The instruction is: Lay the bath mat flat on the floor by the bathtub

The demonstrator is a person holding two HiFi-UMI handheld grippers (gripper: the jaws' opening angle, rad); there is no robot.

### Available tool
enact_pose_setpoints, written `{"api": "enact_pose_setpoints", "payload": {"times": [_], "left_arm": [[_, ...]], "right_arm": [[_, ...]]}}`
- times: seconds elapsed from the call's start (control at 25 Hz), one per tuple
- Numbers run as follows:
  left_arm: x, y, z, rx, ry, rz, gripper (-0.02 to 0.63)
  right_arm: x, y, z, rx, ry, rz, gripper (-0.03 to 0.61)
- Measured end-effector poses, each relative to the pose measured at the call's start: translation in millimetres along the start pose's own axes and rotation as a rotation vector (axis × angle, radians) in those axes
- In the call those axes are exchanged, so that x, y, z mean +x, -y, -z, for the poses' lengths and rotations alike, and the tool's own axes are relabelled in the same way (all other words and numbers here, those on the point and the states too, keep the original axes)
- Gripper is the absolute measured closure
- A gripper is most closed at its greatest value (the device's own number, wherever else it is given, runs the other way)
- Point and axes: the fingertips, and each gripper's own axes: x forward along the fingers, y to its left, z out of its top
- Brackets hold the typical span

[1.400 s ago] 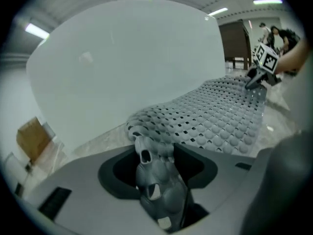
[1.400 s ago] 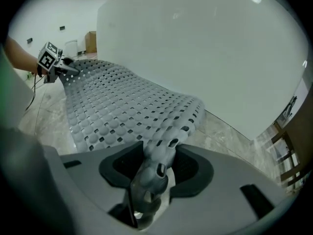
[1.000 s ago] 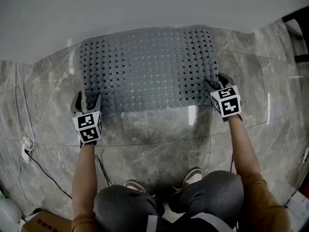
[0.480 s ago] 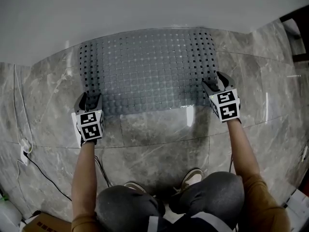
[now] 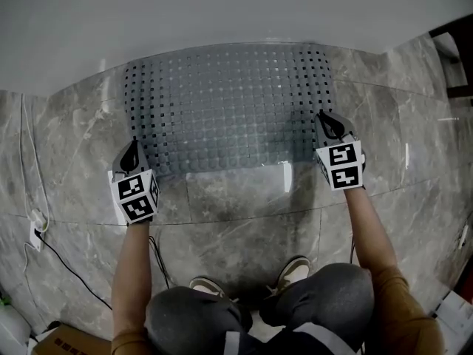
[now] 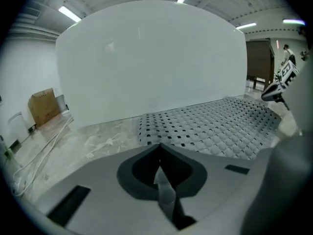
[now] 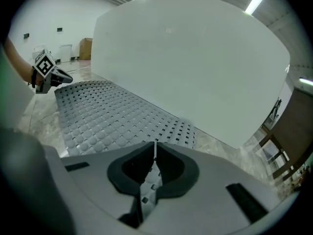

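Bath mat [image 5: 229,109] lies flat on the marble floor [image 5: 244,205], its 12 o'clock edge against the white bathtub [image 5: 222,13]. The left tool [image 5: 134,146] hangs just off the mat's 8 o'clock corner, jaws just closed tight on nothing. The right tool [image 5: 328,119] sits over the mat's 4 o'clock edge; its jaws have just been closing and the tips meet, nothing between them.

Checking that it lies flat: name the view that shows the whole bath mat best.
The head view: the whole bath mat shows from above, edge to edge, beside the bathtub. Each gripper view sees it only at a low slant, with its near edge hidden.
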Motion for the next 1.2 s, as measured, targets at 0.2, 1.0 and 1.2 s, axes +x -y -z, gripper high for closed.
{"api": "enact_pose_setpoints", "payload": {"times": [0.2, 1.0, 1.2], "left_arm": [[6, 22, -2, 0.075, 0.003, 0.063, 0.609], [-148, 50, -114, 0.029, 0.05, 0.121, 0.609], [-191, 55, -166, 0.02, 0.069, 0.136, 0.609]], "right_arm": [[1, 2, -4, 0.022, 0.011, -0.002, 0.575], [-148, 16, -88, 0.061, -0.005, -0.022, 0.575], [-195, 25, -132, 0.071, 0.014, -0.035, 0.575]]}}
